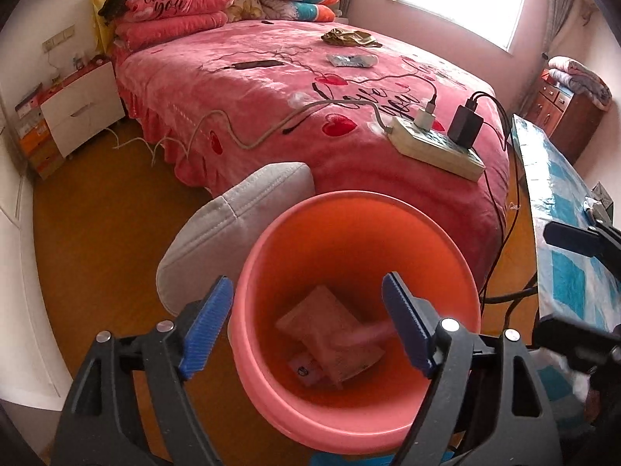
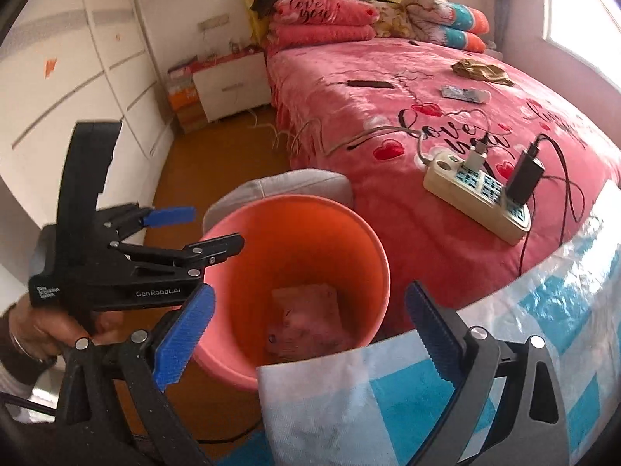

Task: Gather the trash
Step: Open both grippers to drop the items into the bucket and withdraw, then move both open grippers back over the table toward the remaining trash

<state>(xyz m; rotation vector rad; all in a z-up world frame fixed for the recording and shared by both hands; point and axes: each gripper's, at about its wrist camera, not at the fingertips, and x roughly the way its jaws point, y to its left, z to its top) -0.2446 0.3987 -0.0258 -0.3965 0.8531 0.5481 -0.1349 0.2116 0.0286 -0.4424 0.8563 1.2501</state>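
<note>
Pink bed (image 1: 271,89), power strip (image 1: 434,147), wrapper (image 1: 351,60)

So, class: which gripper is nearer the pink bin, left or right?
Left. The left gripper hangs open right over the pink bin; the right gripper, also open, sits off to the side above the table edge.

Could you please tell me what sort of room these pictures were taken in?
Almost certainly a home bedroom: a bed with a pink heart-print cover, stacked pillows at its head, and a white nightstand beside it.

"Love you" on the pillow (image 1: 165,2) and bedspread (image 1: 271,89) (script lettering); "GenRobot.AI" on the left gripper (image 2: 217,229).
</note>
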